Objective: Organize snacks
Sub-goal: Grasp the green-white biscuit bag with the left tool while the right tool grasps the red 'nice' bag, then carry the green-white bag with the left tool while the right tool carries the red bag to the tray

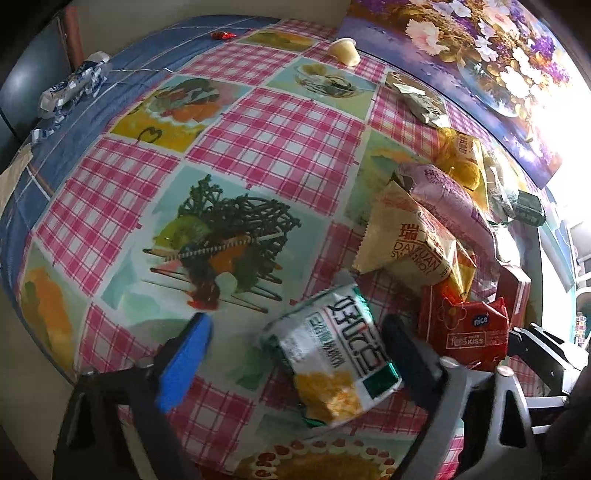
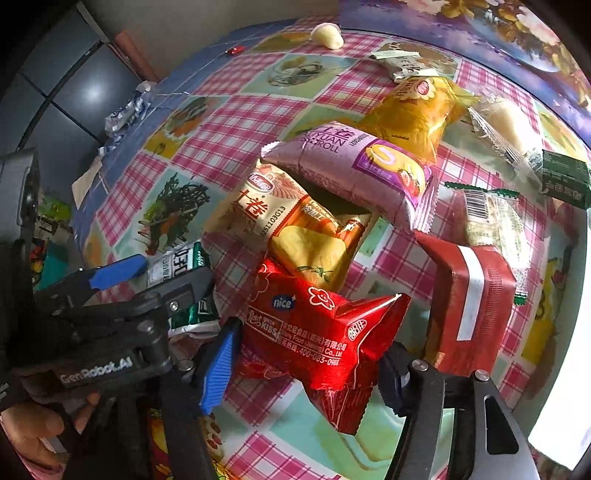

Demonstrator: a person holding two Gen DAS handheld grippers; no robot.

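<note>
The bench (image 1: 266,122) wears a pink-checked cloth with food pictures printed in its squares; the biggest, a dark tangle of chocolate sticks over fruit (image 1: 229,236), makes a handy landmark. Beyond that print the check gives way to a blue cloth (image 1: 122,70), where a crumpled blue-and-white wrapper (image 1: 74,86) lies, and further along a small red sweet (image 1: 222,35). A pale jelly cup (image 1: 345,51) sits at the far edge of the check, beside a purple flowered mat (image 1: 480,48). Behind the blue cloth stand a pale wall and dark grey panels (image 2: 70,92). Hard daylight pours in from the side opposite the print, beyond the heap.

The snacks lie heaped on the side of the print towards that light: a cream pack (image 1: 406,236), a lilac pack (image 2: 354,173) lying partly on it, a yellow pack (image 2: 410,110) further back, a dark red pack with a white stripe (image 2: 469,291).

Just on the near side of the print, a green-and-white pack (image 1: 332,354) lies on the cloth between the jaws of the left gripper (image 1: 295,365); they stand released, the blue pad clear of it. Next to it, further from the print, the right gripper (image 2: 306,373) has its jaws around a red pack (image 2: 314,332); the blue pad touches one side, but I cannot tell if it is clenched. A hand (image 2: 33,432) holds the left gripper's handle.
</note>
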